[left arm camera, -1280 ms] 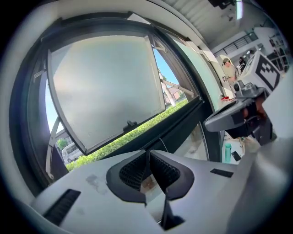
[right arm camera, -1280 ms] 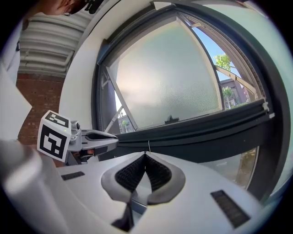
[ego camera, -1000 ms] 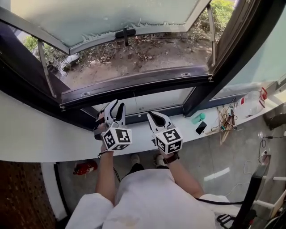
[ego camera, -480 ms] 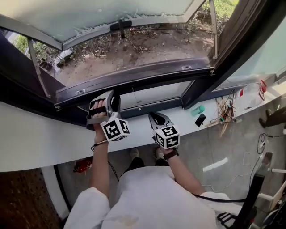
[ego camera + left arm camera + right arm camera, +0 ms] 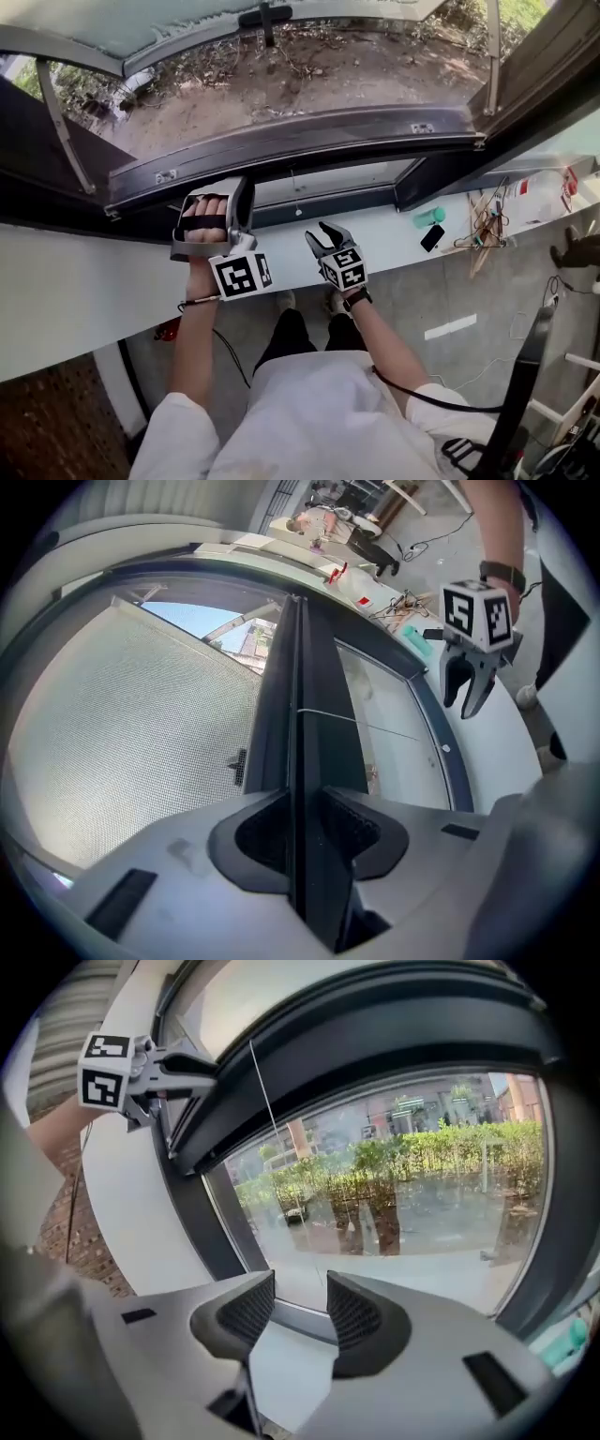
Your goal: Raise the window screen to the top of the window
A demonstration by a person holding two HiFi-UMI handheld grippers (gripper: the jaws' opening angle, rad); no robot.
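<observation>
The screen's dark bottom bar (image 5: 309, 141) runs across the open window, with grey mesh (image 5: 131, 724) above it. My left gripper (image 5: 214, 187) lies rolled on its side. Its jaws have just been closing and the bar's edge (image 5: 300, 714) fills the gap between the pads, so my left gripper (image 5: 302, 832) is shut on it. My right gripper (image 5: 317, 234) hangs lower, over the white sill (image 5: 94, 281). Its jaws have just been opening, and in its own view my right gripper (image 5: 300, 1312) has nothing between its pads. A thin white cord (image 5: 267, 1101) hangs from the bar.
A fixed glass pane (image 5: 328, 185) sits under the bar. On the sill to the right lie a green bottle (image 5: 430, 217), a phone (image 5: 432, 237) and some sticks. A red extinguisher (image 5: 167, 330) stands on the floor beneath. Bare ground lies outside.
My left gripper has rolled onto its side and come up to the bar. My right gripper has sunk toward the sill and its jaws have parted.
</observation>
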